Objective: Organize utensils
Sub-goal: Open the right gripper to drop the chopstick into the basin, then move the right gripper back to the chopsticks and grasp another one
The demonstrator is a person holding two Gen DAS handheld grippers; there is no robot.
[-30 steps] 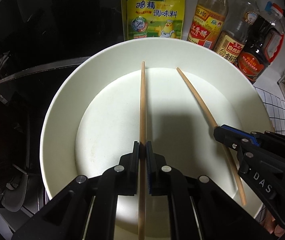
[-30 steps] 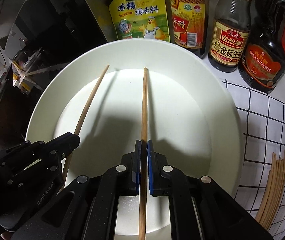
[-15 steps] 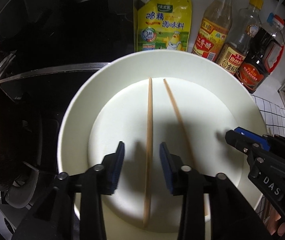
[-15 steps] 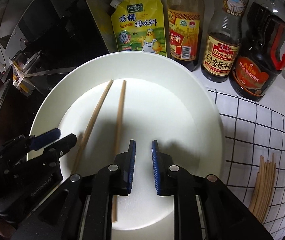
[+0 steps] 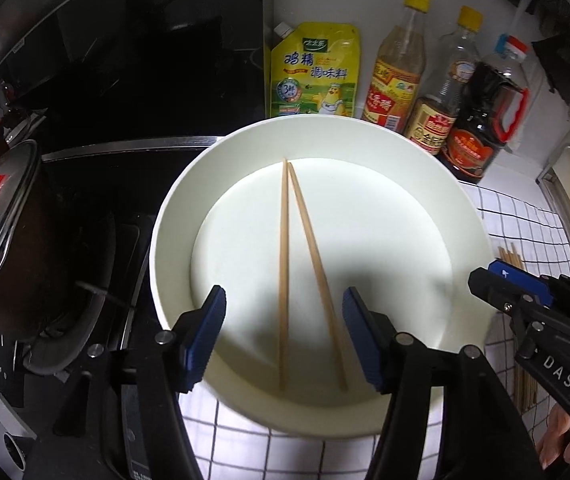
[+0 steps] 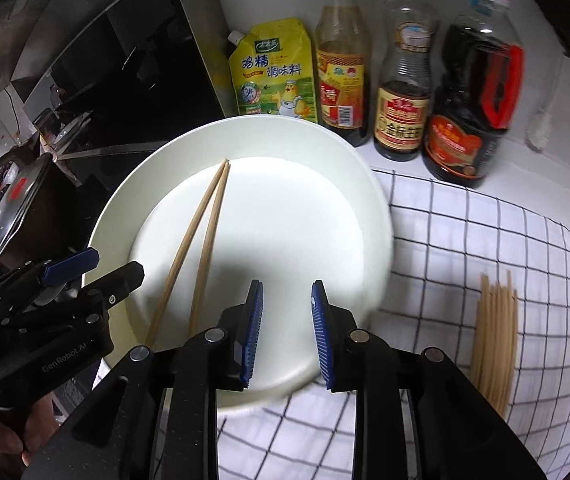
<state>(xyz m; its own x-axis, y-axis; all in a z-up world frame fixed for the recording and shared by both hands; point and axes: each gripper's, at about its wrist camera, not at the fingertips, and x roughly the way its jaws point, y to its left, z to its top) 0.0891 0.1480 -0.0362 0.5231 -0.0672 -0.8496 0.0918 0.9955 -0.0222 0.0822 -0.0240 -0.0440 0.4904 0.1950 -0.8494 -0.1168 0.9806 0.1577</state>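
Two wooden chopsticks [image 5: 283, 264] [image 6: 207, 252] lie loose on the white plate [image 5: 173, 208] [image 6: 369, 184], their far tips touching in a narrow V. My left gripper [image 5: 285, 336] hovers over their near ends. Its jaws are opening and stand wide, with both sticks below the gap and neither pad touching them. My right gripper [image 6: 287, 332] is also opening, and only bare plate shows between its pads; the sticks lie to its left. Each gripper shows in the other's view: the right gripper [image 5: 485, 276] at the plate's right rim, the left gripper [image 6: 113, 266] at its left rim.
A yellow seasoning pouch [image 6: 273, 72] and three sauce bottles [image 6: 405, 80] stand behind the plate by the wall. A lidded pot [image 5: 1, 224] sits on the dark stove at left. A bundle of several chopsticks [image 6: 493, 336] lies on the checked cloth [image 6: 485, 240] at right.
Both grippers went from shut on one chopstick each to open. They let the sticks drop onto the plate, then pulled back and up. The sticks now lie together.
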